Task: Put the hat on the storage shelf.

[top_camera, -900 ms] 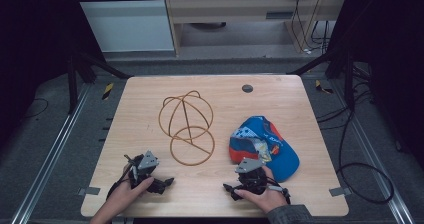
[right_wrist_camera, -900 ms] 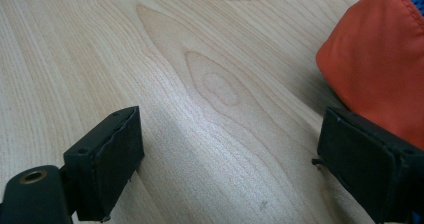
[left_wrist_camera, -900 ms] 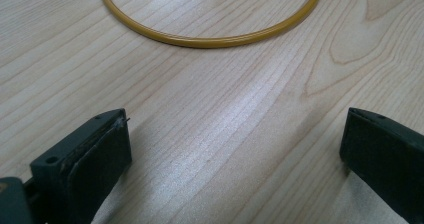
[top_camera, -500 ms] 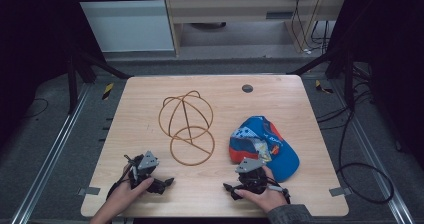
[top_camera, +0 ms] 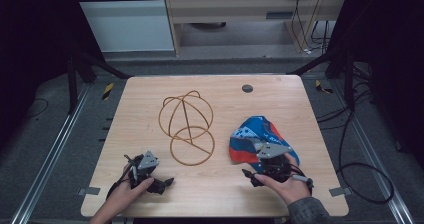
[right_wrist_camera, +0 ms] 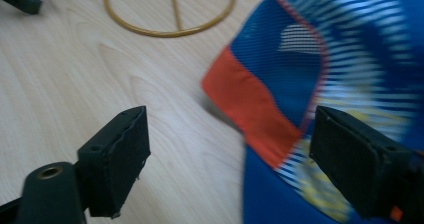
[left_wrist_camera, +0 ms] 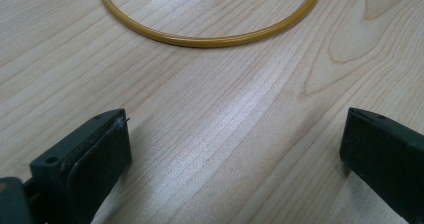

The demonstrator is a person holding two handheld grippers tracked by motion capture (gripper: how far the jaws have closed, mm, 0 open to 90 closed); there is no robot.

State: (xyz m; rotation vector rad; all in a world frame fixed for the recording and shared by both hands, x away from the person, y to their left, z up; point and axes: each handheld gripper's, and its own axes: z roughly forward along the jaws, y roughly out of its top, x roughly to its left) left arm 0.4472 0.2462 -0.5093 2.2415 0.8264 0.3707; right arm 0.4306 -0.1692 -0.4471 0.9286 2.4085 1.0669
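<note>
1. High view: the cap (top_camera: 260,139), blue with a red panel and white pattern, lies on the wooden table (top_camera: 300,99) to the right of the wire hat stand (top_camera: 187,126), near but not touching it, and towards the person's edge.
2. The right gripper (top_camera: 257,175) sits at the cap's near edge; in the right gripper view its jaws stand wide apart, nothing pinched, with the cap (right_wrist_camera: 320,84) lying ahead of them and reaching in front of the right-hand jaw.
3. The left gripper (top_camera: 162,183) rests on the table on the near-left side of the stand; in the left gripper view its jaws are spread wide over bare wood, with the stand's base ring (left_wrist_camera: 210,34) ahead of them.
4. The cap looks like light, soft mesh fabric: it should lift with little force but will probably sag and fold when picked up by one point.
5. The stiffest place to hold is likely the brim or the seamed edge of the red panel (right_wrist_camera: 250,104); a pinch on loose crown mesh would bunch up.
6. The stand is thin, rigid wire and looks light, so it may slide if nudged.
</note>
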